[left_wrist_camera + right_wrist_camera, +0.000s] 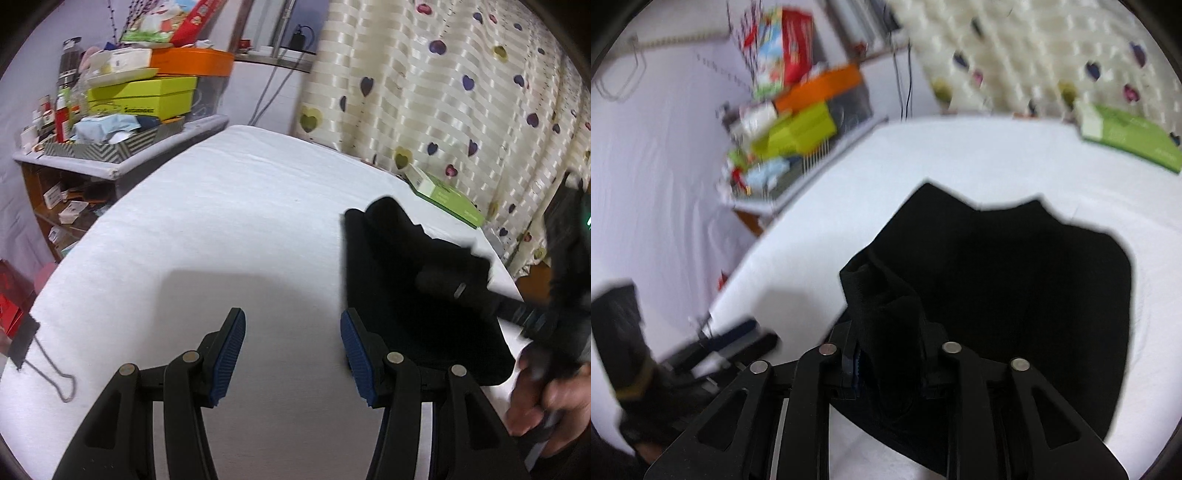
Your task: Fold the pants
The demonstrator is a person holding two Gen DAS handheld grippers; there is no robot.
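Right gripper (pixel 886 363) clamps a bunched edge of the black pants (pixel 1015 295), apparently lifting it to fold, while left gripper (pixel 291 354) waits spread over white table (pixel 221 221).

The black cloth pants (pixel 1015 295) look matt and soft. The white table cover (pixel 221 229) seems a fine-napped cloth. The left black plastic tongs (pixel 291 354) carry ribbed blue pads (pixel 231 354); the striped cream curtain (pixel 424 92) shines like satin.
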